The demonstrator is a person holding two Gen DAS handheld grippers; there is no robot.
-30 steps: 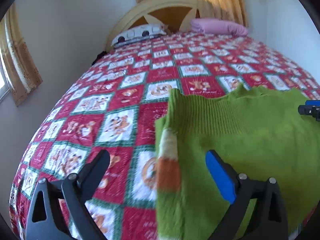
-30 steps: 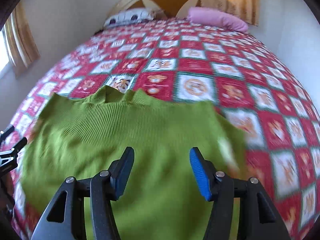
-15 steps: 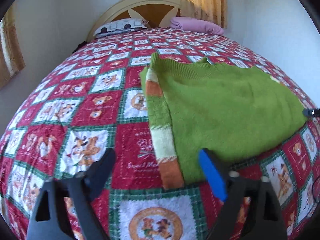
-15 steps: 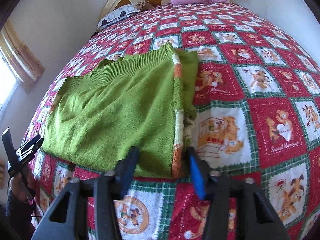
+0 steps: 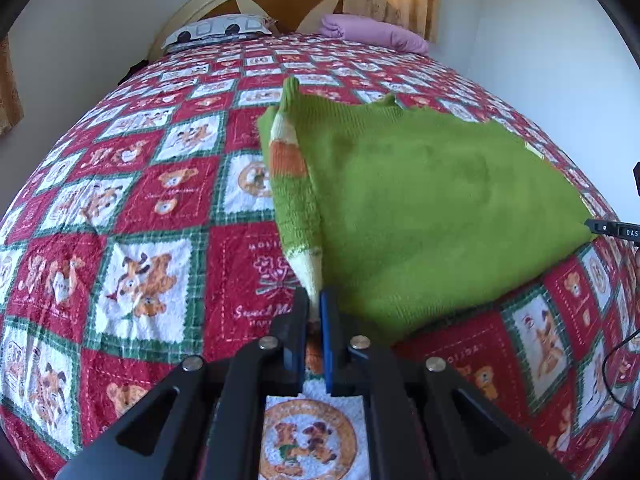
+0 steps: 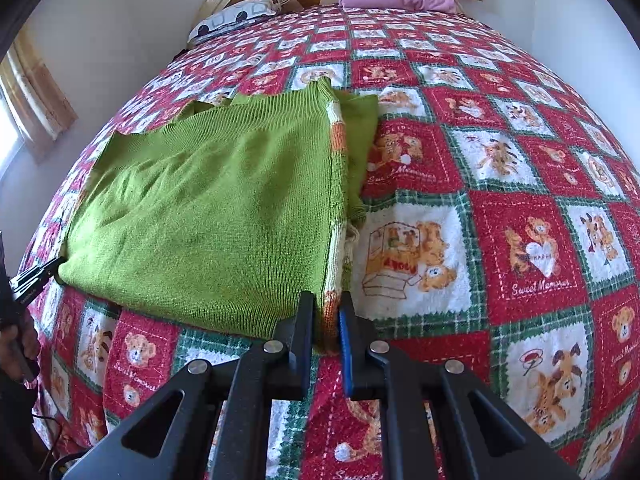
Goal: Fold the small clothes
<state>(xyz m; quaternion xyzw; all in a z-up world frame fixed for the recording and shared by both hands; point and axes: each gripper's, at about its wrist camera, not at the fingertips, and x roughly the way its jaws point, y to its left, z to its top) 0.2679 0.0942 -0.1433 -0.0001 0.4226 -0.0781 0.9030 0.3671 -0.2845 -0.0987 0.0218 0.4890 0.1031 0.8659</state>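
The green sweater [image 5: 432, 208] was observed flat on the bed [image 5: 140, 184]. Each near corner was grasped by the left hand-held gripper [image 5: 315, 304] and right hand-held gripper [image 6: 326, 308].

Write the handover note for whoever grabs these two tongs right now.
Left tongs: shut on the near end of the green sweater's striped left sleeve, folded in along its left edge.
Right tongs: shut on the orange-striped cuff at the sweater's near right corner.
Sweater lies flat on the red patchwork bedspread, neckline toward the headboard, hem toward you.
Done: both sleeves folded in along the sides.
Left: probably lift the near edge and fold it up toward the neckline, then release and smooth.
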